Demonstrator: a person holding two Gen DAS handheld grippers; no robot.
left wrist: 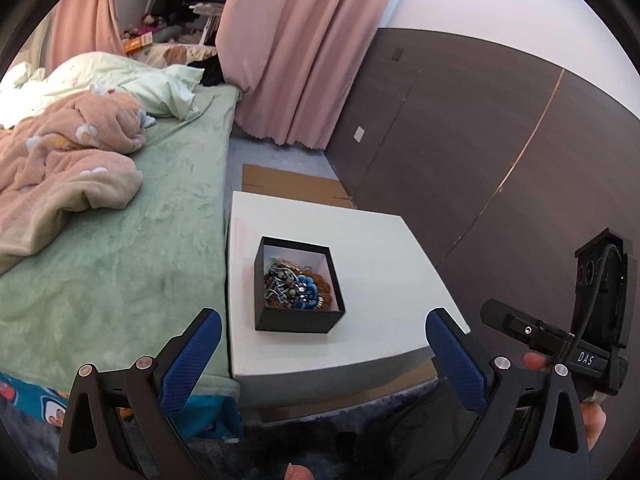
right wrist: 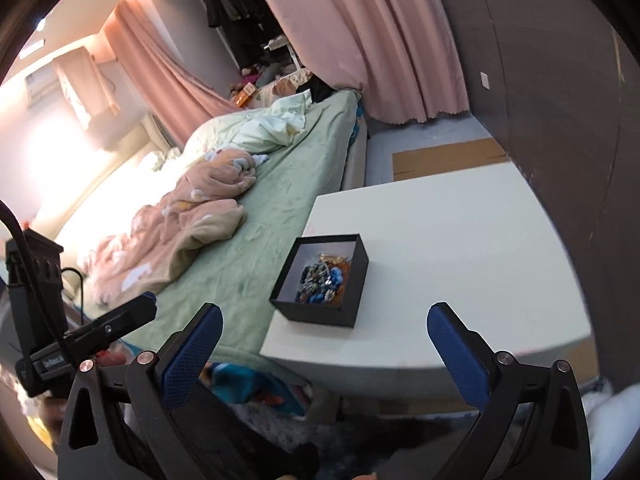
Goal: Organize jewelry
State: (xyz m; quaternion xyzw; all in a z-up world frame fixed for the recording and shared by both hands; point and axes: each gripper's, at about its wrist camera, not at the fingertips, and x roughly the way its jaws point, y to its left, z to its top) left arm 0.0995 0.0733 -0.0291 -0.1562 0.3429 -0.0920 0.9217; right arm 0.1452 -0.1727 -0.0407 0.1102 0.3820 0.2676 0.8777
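A black open box (left wrist: 298, 319) stands on a small white table (left wrist: 380, 264). It holds a tangle of jewelry (left wrist: 296, 284): blue beads, brown beads and silvery chains. My left gripper (left wrist: 323, 322) is open and empty, held back from the table's near edge, with the box ahead between its blue fingers (left wrist: 460, 356). In the right wrist view the same box (right wrist: 320, 312) and jewelry (right wrist: 324, 280) sit near the table's (right wrist: 460, 248) left front. My right gripper (right wrist: 325, 318) is open and empty, short of the table. Each gripper's body shows at the other view's edge.
A bed with a green sheet (left wrist: 120, 256) and a pink blanket (left wrist: 68, 160) lies left of the table. A dark panelled wall (left wrist: 480, 152) runs along the right. Pink curtains (left wrist: 296, 48) hang behind. Flat cardboard (left wrist: 288, 184) lies on the floor beyond the table.
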